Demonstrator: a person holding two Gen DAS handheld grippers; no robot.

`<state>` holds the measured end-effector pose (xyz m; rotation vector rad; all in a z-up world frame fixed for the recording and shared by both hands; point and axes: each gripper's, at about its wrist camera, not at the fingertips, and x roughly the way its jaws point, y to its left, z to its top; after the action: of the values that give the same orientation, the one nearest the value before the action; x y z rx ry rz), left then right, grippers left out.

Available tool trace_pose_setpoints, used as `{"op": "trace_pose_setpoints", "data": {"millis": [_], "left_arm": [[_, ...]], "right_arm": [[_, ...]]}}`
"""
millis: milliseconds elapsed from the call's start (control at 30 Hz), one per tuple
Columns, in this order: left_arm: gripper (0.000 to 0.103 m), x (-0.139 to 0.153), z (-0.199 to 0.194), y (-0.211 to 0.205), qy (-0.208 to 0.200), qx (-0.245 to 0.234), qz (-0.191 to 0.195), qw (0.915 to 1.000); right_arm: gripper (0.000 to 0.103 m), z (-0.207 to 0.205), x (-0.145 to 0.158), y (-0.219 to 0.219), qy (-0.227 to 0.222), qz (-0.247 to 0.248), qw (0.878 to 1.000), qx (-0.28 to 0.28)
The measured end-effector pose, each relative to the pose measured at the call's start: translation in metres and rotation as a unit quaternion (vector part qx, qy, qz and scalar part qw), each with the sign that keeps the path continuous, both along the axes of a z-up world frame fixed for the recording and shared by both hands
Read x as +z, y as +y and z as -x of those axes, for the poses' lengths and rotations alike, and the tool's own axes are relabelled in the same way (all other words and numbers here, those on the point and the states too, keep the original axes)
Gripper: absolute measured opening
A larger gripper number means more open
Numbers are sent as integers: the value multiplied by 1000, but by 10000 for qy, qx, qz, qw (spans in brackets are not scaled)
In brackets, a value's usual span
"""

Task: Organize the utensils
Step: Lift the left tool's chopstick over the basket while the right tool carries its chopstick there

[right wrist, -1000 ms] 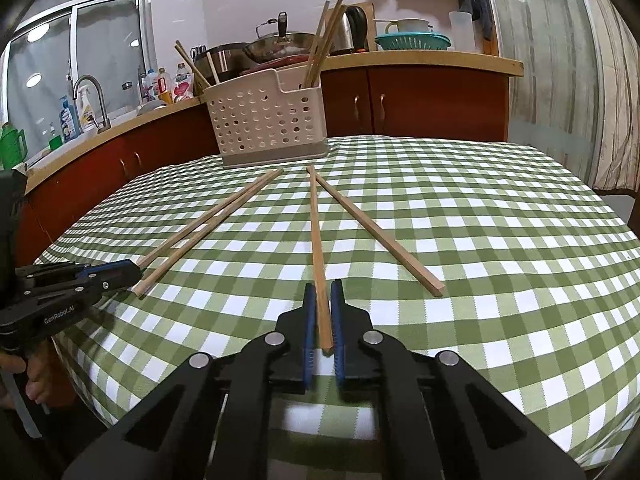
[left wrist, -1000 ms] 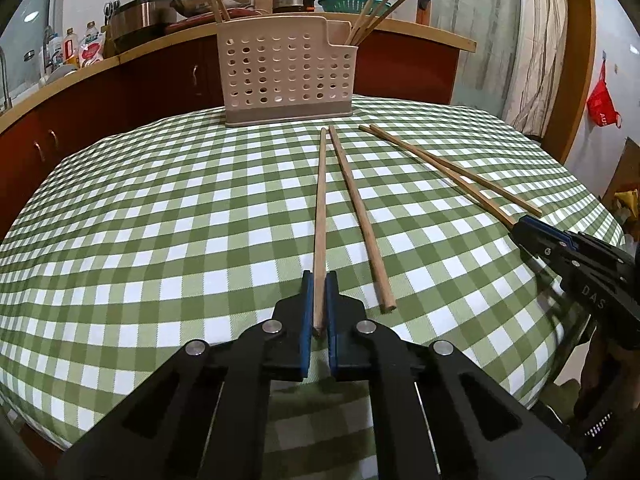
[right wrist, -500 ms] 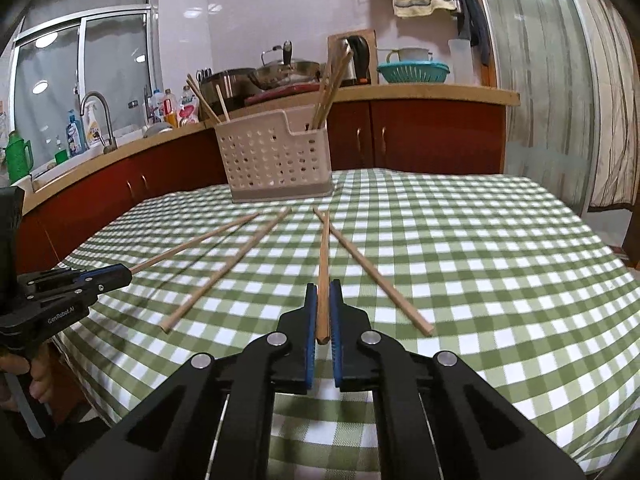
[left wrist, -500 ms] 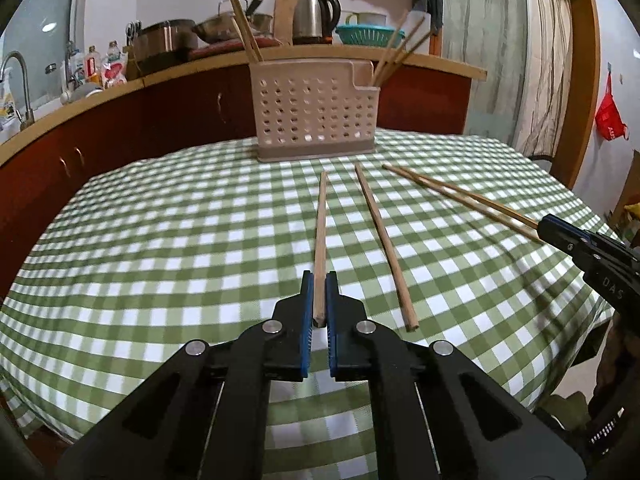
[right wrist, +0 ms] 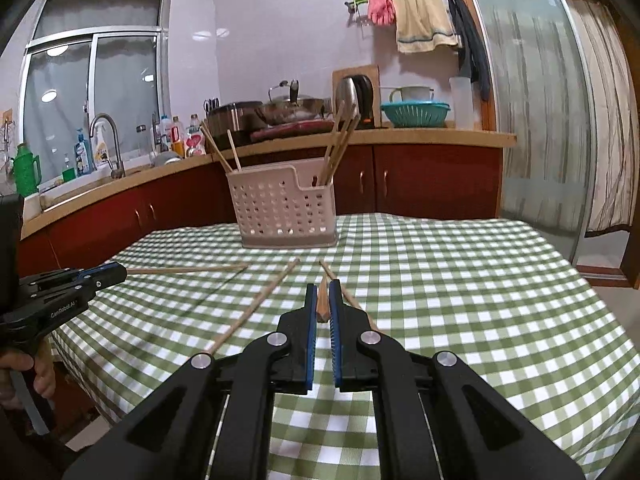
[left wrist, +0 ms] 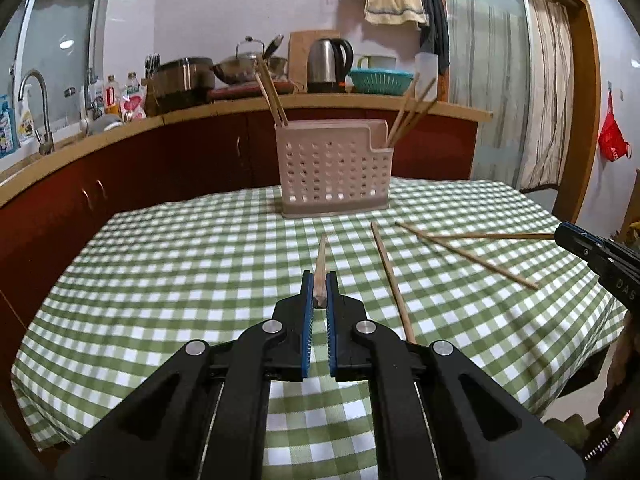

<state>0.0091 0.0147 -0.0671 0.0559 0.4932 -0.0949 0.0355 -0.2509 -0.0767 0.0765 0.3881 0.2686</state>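
My left gripper (left wrist: 319, 277) is shut on the near end of a wooden chopstick (left wrist: 321, 258), which points toward the pink perforated utensil holder (left wrist: 334, 168). My right gripper (right wrist: 322, 289) is shut on another chopstick (right wrist: 322, 300), lifted above the checked tablecloth (right wrist: 460, 280). From the left wrist view the right gripper (left wrist: 562, 231) shows at the right edge with its chopstick (left wrist: 492, 235) sticking out. In the right wrist view the left gripper (right wrist: 120, 270) holds its chopstick (right wrist: 188, 269). Two loose chopsticks (left wrist: 390, 276) (left wrist: 468, 257) lie on the cloth. Several chopsticks (left wrist: 412, 112) stand in the holder (right wrist: 282, 208).
A red kitchen counter (left wrist: 160, 152) runs behind the table, carrying a kettle (left wrist: 328, 60), pots and a teal colander (left wrist: 380, 80). A sink tap (right wrist: 106, 140) is at the left. A curtained glass door (right wrist: 540, 112) stands to the right. A hand (right wrist: 40, 372) grips the left tool.
Both grippers have risen, each carrying its chopstick up off the cloth. Both views have tilted upward, showing more of the wall and counter. The two loose chopsticks stay where they lay.
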Motion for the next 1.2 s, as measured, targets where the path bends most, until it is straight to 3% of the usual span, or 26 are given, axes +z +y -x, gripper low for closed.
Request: {"op": "trace_pose_setpoints", "data": {"millis": [567, 1200], "left_arm": [[6, 50, -5, 13, -419, 133, 118, 9990], [6, 83, -59, 18, -490, -107, 273, 9984]], "right_arm": [[7, -7, 45, 2, -291, -49, 9996, -18], [7, -69, 77, 19, -464, 55, 9989, 90]]}}
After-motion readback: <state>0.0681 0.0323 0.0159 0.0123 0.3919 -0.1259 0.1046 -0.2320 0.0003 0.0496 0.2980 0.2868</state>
